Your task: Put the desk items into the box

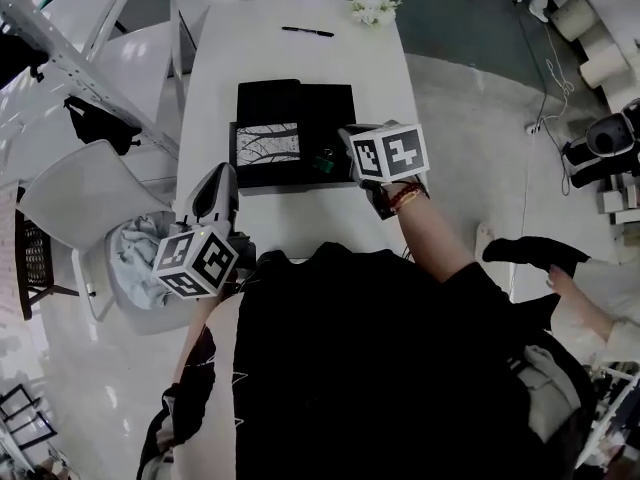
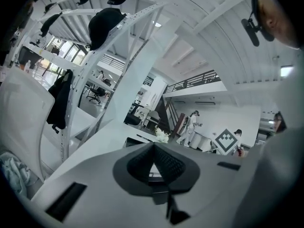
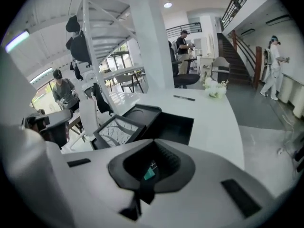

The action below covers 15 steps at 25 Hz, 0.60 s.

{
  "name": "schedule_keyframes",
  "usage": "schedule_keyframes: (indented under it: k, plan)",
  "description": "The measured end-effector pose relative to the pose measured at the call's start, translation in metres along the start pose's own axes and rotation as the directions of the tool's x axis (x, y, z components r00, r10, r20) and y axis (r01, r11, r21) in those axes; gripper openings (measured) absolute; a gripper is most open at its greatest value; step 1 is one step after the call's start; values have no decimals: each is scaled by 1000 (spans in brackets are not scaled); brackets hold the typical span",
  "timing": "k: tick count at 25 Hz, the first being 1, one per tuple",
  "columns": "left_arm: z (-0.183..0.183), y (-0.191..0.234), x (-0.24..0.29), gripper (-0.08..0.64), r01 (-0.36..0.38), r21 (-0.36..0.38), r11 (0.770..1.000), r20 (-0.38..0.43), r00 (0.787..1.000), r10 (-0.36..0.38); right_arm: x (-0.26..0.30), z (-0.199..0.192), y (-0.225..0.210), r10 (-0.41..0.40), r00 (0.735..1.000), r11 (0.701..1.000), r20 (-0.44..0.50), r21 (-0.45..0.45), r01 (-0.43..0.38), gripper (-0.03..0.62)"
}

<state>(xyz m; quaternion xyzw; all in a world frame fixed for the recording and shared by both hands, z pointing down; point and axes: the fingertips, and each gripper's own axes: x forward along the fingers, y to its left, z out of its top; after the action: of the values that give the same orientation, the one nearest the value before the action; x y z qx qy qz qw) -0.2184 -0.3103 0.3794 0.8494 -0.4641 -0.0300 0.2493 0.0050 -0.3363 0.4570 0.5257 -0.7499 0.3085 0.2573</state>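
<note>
Room: large, white, open hall with a staircase (image 3: 242, 46) and a railed upper level. A white metal rack (image 1: 85, 63) stands left of the bench, with dark caps and a black bag (image 1: 95, 120) hanging on it. Several people stand far back.

Bench (image 1: 300, 53): long, white top, running away from the person. A white chair (image 1: 75, 198) is just beside its left edge, with a pale cloth (image 1: 130, 253) bunched on the seat.

Box (image 1: 330, 103): black, open, at mid-bench. A framed picture (image 1: 268, 143) with a branch pattern lies in its left part.

Markings: a board set on its corner carries a black-and-white square pattern (image 2: 227, 141), far back in the hall.

Left gripper (image 1: 222, 176): at the bench's near left corner, clear of the box. Jaws together, nothing between them.

Right gripper (image 1: 340, 153): over the box's right near edge, angled down. Jaws together, clamped on a small green clip (image 3: 149, 173), which is above the box edge.

Black pen (image 1: 307, 31): lies across the far end of the bench. A white flower sprig (image 1: 372, 3) is at the far right corner, apart from the pen.
</note>
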Motion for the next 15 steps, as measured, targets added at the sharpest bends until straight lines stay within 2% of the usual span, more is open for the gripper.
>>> schedule_keyframes:
  k: [3, 6, 10, 15]
  plan:
    - [-3, -9, 7, 11, 25, 10, 1000, -11, 1000, -25, -15, 18, 3, 1, 995, 999, 100, 41, -5, 6]
    - [-4, -17, 12, 11, 44, 13, 999, -16, 999, -43, -33, 40, 12, 23, 972, 998, 233, 43, -34, 6]
    - [-4, -27, 18, 11, 67, 18, 998, -18, 998, -66, -61, 69, 25, 54, 900, 998, 432, 5, -63, 6]
    - [-4, -32, 18, 11, 76, 25, 997, -19, 997, -76, -80, 78, 29, 46, 833, 998, 552, 16, -65, 5]
